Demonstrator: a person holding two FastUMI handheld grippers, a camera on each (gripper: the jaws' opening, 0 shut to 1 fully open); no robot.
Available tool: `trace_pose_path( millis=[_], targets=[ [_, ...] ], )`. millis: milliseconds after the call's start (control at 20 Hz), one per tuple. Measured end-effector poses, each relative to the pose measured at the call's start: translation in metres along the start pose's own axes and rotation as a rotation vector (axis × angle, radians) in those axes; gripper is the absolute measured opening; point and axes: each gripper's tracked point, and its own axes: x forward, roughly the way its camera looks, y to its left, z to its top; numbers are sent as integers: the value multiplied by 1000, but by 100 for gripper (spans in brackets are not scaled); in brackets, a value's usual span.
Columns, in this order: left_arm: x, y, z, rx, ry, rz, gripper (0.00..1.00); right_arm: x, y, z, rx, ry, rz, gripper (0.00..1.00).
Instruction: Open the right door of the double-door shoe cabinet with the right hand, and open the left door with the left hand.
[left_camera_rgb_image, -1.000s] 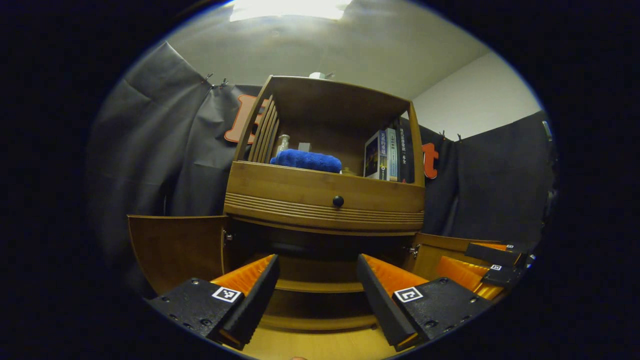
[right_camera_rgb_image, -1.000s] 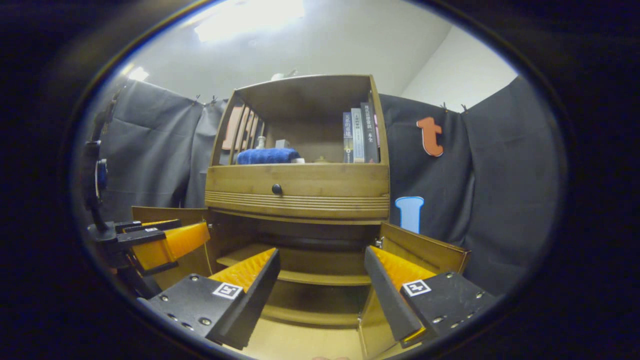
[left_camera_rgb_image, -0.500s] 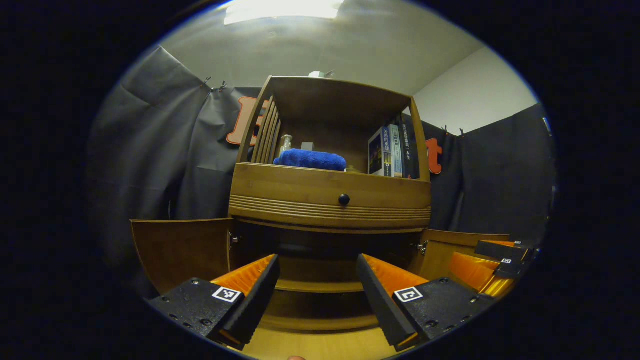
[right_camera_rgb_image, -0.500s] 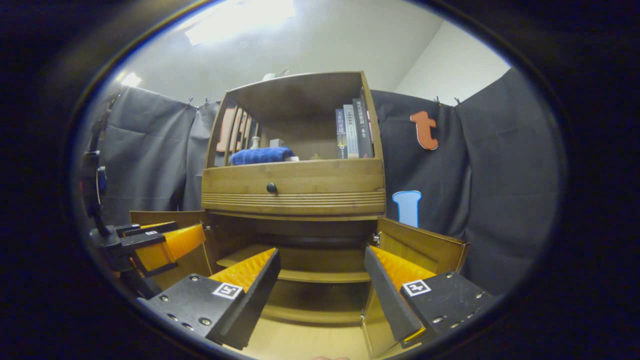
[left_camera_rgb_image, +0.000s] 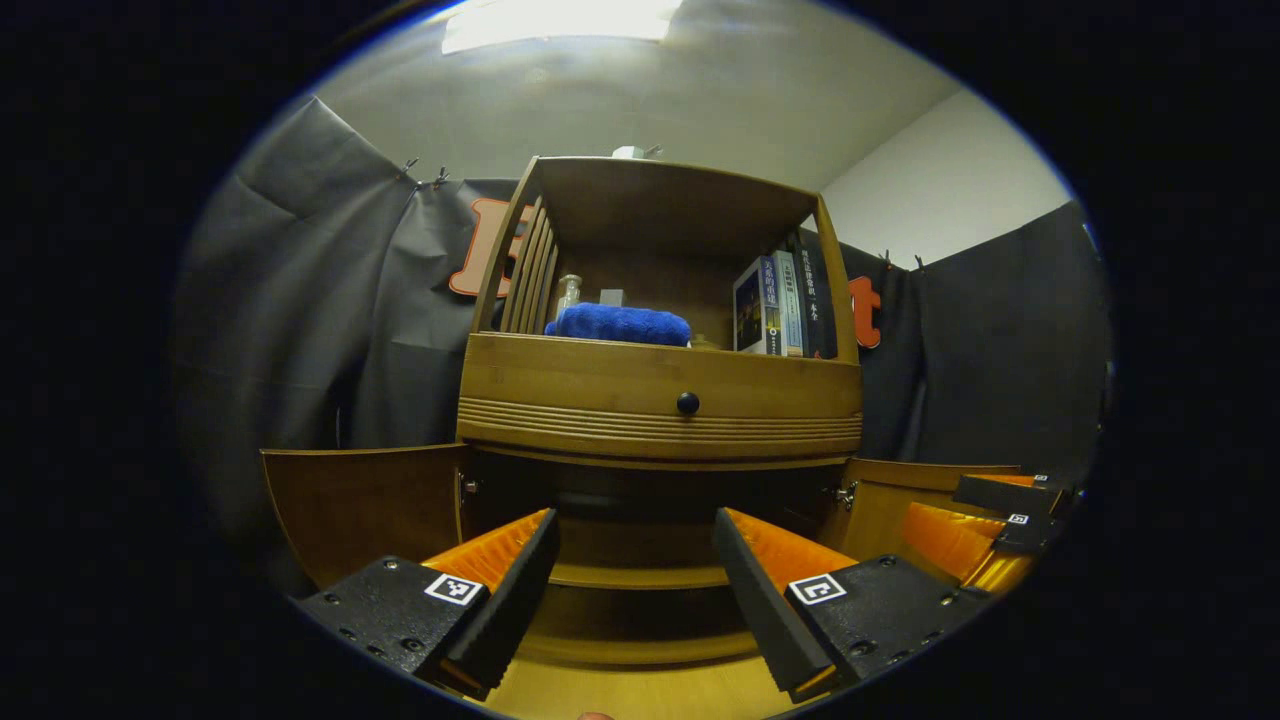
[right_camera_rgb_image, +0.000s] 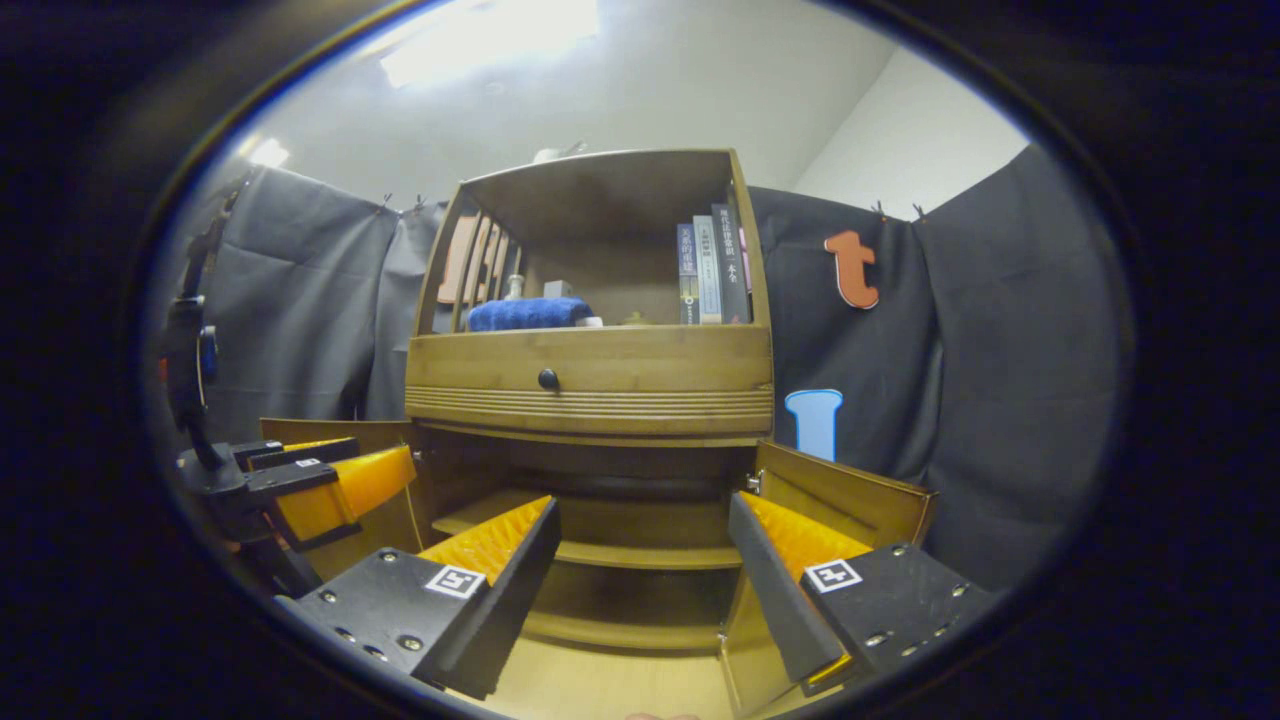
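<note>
Where both flat wooden doors (right_camera_rgb_image: 845, 495) swing wide, ribbed empty jaws.

Black cloth wall (left_camera_rgb_image: 300, 300), white ceiling (right_camera_rgb_image: 620, 90)

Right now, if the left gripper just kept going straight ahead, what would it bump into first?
Probably nothing at first: the open left gripper points between both open doors. It would likely meet the lower shelf inside the shoe cabinet.
</note>
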Motion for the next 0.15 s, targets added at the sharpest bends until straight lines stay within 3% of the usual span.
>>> trace_pose_path(
  millis=[150],
  targets=[
    [0,1,1,6,-1,-12,95,-4,0,1,1,-3,-11,97]
  ],
)
